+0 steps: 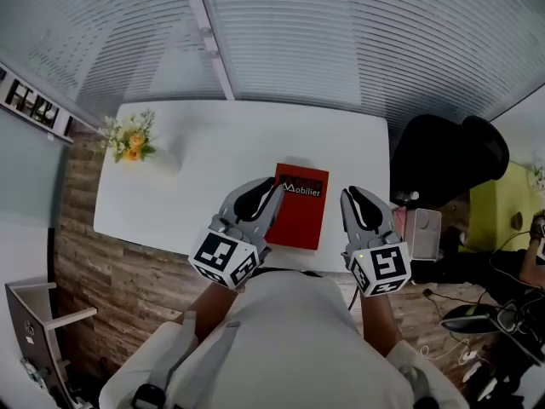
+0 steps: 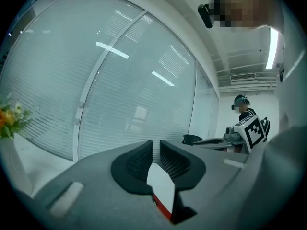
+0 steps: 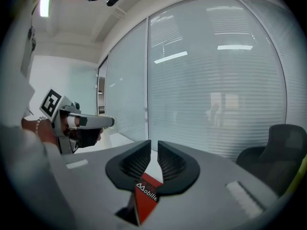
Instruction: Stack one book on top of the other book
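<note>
Head view is showing the left gripper (image 1: 272, 192) and the right gripper (image 1: 356, 198) hovering side by side at the near edge of a white rectangular table (image 1: 213, 156). A red hardcover book with white lettering (image 1: 300, 216) is lying flat on the table between the two grippers. The left gripper's tips are overlapping its left edge in this picture, and the right gripper is standing just beside its right edge. A small bunch of yellow and white flowers (image 1: 129, 139) is standing well apart, far to the left of the left gripper.

Left gripper view is showing its jaws nearly together, with only a narrow slit between the pads and nothing in it. A strip of the red book is appearing below them.

Right gripper view is showing jaws almost closed too, gripping nothing, and the book's lettered cover is lying below the slit.
</note>
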`<action>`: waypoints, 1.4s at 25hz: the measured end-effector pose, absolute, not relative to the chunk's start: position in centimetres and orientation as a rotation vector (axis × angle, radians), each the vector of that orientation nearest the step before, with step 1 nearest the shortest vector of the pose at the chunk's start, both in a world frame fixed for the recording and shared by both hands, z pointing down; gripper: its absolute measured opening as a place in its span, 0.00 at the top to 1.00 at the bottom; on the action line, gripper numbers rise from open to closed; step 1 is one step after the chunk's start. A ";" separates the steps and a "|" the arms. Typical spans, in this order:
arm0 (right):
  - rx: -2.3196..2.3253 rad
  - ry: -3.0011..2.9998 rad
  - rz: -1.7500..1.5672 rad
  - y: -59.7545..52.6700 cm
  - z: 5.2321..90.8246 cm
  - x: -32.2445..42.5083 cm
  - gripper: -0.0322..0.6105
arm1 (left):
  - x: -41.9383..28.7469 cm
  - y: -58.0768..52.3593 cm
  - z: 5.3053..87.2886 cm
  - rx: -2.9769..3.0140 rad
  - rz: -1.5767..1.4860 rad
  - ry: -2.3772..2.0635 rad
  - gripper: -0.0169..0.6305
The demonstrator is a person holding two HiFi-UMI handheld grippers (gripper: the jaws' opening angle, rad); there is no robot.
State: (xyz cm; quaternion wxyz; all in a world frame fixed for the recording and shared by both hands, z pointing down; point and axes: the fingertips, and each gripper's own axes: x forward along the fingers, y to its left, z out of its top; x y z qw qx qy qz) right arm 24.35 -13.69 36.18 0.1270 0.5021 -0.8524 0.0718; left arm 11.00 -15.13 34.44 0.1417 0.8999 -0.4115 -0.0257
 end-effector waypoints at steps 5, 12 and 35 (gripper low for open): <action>1.454 -2.513 0.108 -12.9 32.5 23.9 0.89 | 10.9 -14.7 31.9 2.640 -0.094 -1.220 0.91; 1.453 -2.520 0.035 -12.5 30.2 23.4 0.91 | 10.7 -14.1 29.4 2.679 -0.104 -1.246 0.96; 1.442 -2.570 -0.031 -11.6 26.2 22.6 0.94 | 11.0 -13.4 26.4 2.734 -0.138 -1.236 0.96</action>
